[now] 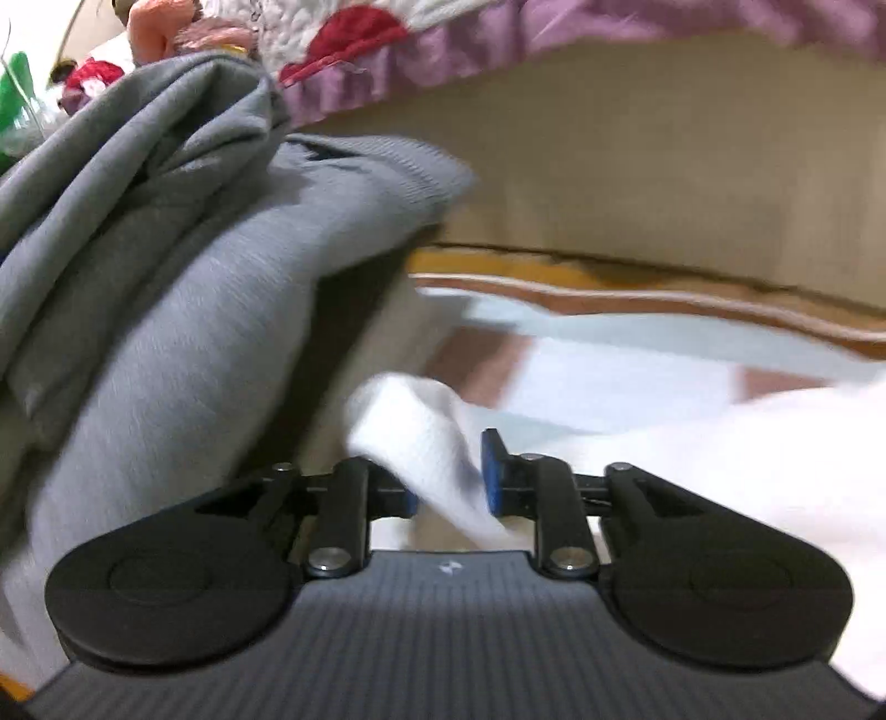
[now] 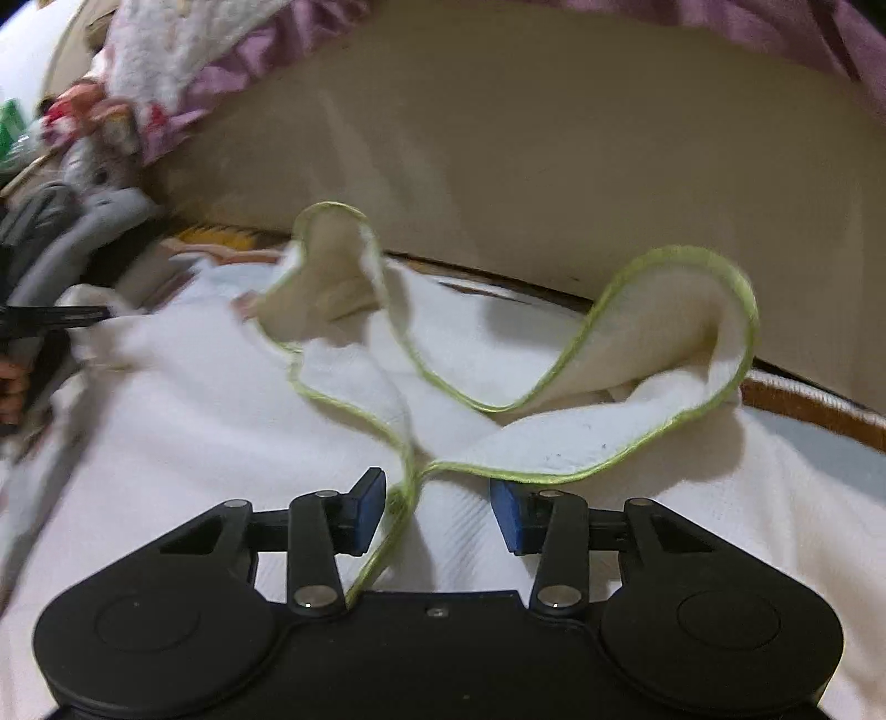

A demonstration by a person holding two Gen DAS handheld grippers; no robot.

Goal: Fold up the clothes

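A white waffle-weave garment with green trim (image 2: pixel 609 437) lies spread in front of me, its trimmed edges curling up in two loops. My right gripper (image 2: pixel 437 509) hovers over it, jaws apart, with a trimmed fold running between the blue pads without being pinched. In the left wrist view a raised fold of the same white garment (image 1: pixel 410 432) fills the gap of my left gripper (image 1: pixel 451 487) and touches both pads. A crumpled grey garment (image 1: pixel 166 277) hangs or is heaped just left of that gripper.
A beige bed side (image 1: pixel 664 166) runs across the back, with a purple-frilled quilt (image 1: pixel 415 50) overhanging it. A patterned mat (image 1: pixel 609 343) lies under the clothes. Toys and clutter (image 2: pixel 83 116) sit far left. A hand (image 2: pixel 11 387) shows at the left edge.
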